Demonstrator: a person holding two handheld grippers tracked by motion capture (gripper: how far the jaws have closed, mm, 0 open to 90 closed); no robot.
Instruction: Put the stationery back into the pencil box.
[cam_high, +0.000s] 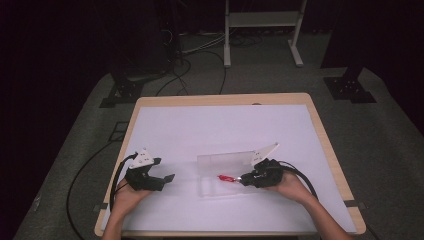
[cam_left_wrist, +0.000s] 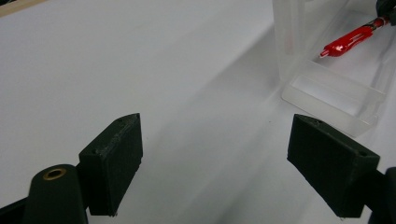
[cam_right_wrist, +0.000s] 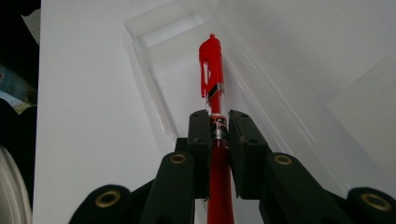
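Observation:
A red pen (cam_right_wrist: 212, 74) is clamped between the jaws of my right gripper (cam_right_wrist: 218, 122), its clip end pointing away from me over a clear plastic case (cam_right_wrist: 175, 35). From above, the right gripper (cam_high: 244, 179) holds the pen (cam_high: 226, 178) just over the case's open tray (cam_high: 212, 189), with the clear lid (cam_high: 225, 161) standing up behind it. My left gripper (cam_high: 169, 177) rests open on the white table to the left of the case. Its own view has nothing between the fingers (cam_left_wrist: 114, 158), with the case (cam_left_wrist: 334, 95) and pen (cam_left_wrist: 348, 42) at upper right.
A white mat (cam_high: 220, 130) covers the wooden table (cam_high: 327, 145). Black cables (cam_high: 87, 170) trail off the left edge onto the grey floor. A white metal stand (cam_high: 262, 20) and dark stand bases sit beyond the far edge.

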